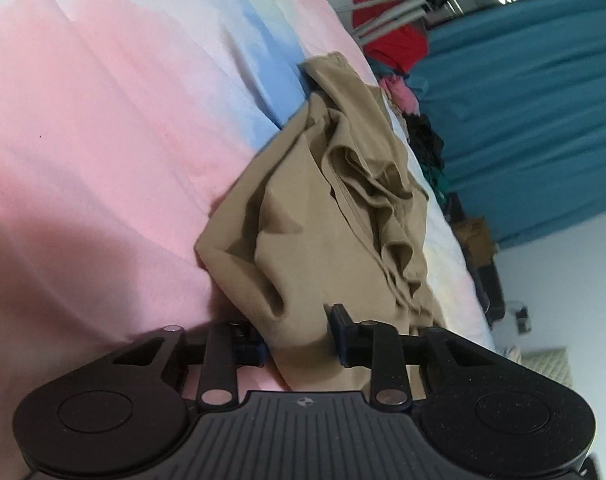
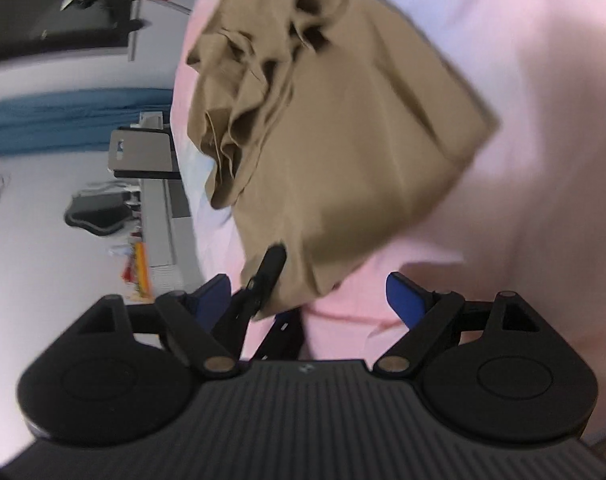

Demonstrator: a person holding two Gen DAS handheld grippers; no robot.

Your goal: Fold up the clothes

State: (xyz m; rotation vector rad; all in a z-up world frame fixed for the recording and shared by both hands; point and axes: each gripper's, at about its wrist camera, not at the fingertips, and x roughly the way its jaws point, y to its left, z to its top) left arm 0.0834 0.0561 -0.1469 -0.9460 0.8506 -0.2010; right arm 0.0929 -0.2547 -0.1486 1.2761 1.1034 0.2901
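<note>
A: Right, the tan garment (image 1: 327,216) lies bunched mid-frame on the pink bedspread (image 1: 83,140). Left gripper (image 1: 297,334)?

B: Spread apart, with cloth lying between its fingers. Right gripper (image 2: 311,300) is released too, at the hem low in frame.

A: Pinch one layer only, then pull flat.

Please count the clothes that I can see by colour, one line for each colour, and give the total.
Tan: 1, the tan garment lying bunched on the bed sheet.
Red: 1, the red garment hanging behind the bed.
Pink: 1, the pink item at the far edge.
Black: 1, the black pile, blurred.
Total: 4
</note>
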